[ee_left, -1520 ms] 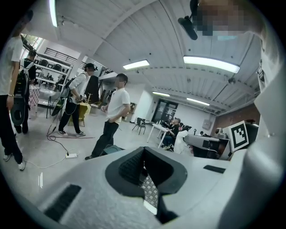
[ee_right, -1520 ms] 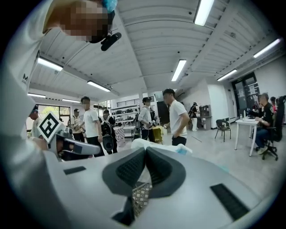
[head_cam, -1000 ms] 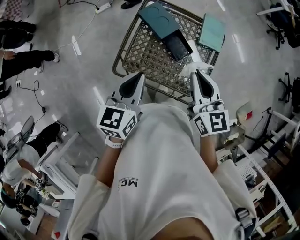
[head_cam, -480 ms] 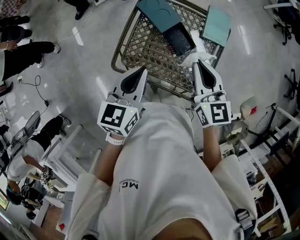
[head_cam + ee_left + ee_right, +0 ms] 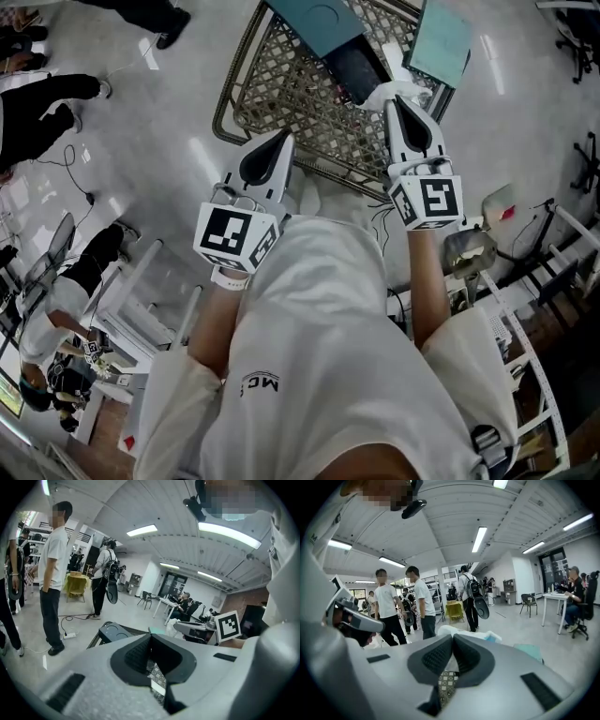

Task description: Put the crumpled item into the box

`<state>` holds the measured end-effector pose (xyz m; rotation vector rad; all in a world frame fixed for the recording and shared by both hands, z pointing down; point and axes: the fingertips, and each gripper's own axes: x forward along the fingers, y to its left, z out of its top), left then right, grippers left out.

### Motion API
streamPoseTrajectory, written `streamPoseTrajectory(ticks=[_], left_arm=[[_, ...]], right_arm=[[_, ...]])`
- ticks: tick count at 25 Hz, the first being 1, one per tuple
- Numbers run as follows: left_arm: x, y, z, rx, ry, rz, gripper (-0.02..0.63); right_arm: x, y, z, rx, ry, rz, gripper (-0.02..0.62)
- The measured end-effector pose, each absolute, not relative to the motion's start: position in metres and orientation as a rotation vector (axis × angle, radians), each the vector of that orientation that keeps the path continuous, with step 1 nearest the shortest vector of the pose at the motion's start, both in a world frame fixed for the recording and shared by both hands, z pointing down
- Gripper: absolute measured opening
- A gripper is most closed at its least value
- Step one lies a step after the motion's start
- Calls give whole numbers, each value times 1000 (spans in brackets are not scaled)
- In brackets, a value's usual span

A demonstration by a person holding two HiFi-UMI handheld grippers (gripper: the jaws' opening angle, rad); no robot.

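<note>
A white crumpled item [image 5: 378,93] sticks out at the tip of my right gripper [image 5: 397,99], which is shut on it over the wire basket [image 5: 236,80]. In the right gripper view the same crumpled item [image 5: 465,631] shows just past the meeting jaws of the right gripper [image 5: 453,637]. A dark open box [image 5: 357,70] lies in the basket beside a teal box part [image 5: 319,19], and a teal lid [image 5: 441,42] rests on the far rim. My left gripper [image 5: 283,141] is shut and empty at the basket's near edge; the left gripper view shows the left gripper [image 5: 150,634] with the box [image 5: 115,632] beyond.
People [image 5: 47,103] stand on the grey floor at the left, with cables nearby. White frames [image 5: 141,300] stand at lower left and shelving [image 5: 525,356] at the right. More people [image 5: 54,573] and desks [image 5: 555,597] show in the gripper views.
Both grippers have moved forward over the basket's near edge. The right one has carried the white crumpled item closer to the dark box.
</note>
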<state>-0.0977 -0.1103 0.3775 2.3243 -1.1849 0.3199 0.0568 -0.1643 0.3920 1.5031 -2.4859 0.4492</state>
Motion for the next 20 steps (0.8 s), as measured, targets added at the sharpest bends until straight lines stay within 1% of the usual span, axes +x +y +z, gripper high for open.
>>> streamPoseTrajectory(ticks=[10, 20], left_arm=[[-80, -122, 412, 2290, -1144, 355, 25], [-64, -125, 446, 2240, -1113, 378, 25]], right_arm=[[64, -189, 470, 1453, -2405, 549, 20], [76, -206, 567, 1427, -2268, 654, 21]])
